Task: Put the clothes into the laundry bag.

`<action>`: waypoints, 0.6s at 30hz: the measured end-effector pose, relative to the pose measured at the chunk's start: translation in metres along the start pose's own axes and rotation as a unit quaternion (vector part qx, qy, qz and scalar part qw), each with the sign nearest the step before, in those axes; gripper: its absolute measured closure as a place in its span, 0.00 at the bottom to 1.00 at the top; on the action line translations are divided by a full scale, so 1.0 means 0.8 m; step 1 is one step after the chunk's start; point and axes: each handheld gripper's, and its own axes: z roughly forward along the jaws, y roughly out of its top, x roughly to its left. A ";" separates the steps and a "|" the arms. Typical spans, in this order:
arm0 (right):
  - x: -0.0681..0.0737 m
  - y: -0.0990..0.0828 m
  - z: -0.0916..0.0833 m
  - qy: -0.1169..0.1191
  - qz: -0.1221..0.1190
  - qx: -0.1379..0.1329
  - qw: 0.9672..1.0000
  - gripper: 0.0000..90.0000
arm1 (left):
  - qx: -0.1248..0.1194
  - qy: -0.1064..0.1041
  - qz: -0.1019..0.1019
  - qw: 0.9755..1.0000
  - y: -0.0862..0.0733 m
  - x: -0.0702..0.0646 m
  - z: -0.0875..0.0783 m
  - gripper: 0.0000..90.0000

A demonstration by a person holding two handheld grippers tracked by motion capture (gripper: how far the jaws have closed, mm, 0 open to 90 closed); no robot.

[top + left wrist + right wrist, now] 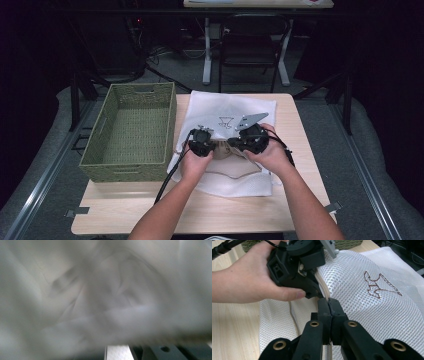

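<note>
Both claws meet over a white mesh bag (225, 120) lying at the table's (125, 210) centre. The right claw (329, 302) is clamped on the bag's zipper edge; the left claw (202, 145) — at its 9 o'clock — is closed on the mesh. A green woven basket (131, 131) sits at 9 o'clock.

A green woven basket (131, 131) stands on the left part of the wooden worktop (210, 210). A dark chair (252, 47) stands on the floor beyond the worktop's far edge.
</note>
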 end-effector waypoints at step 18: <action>0.000 -0.010 -0.004 -0.005 0.005 0.008 1.000 0.99 | 0.005 -0.057 0.079 0.995 -0.035 0.000 -0.084 0.70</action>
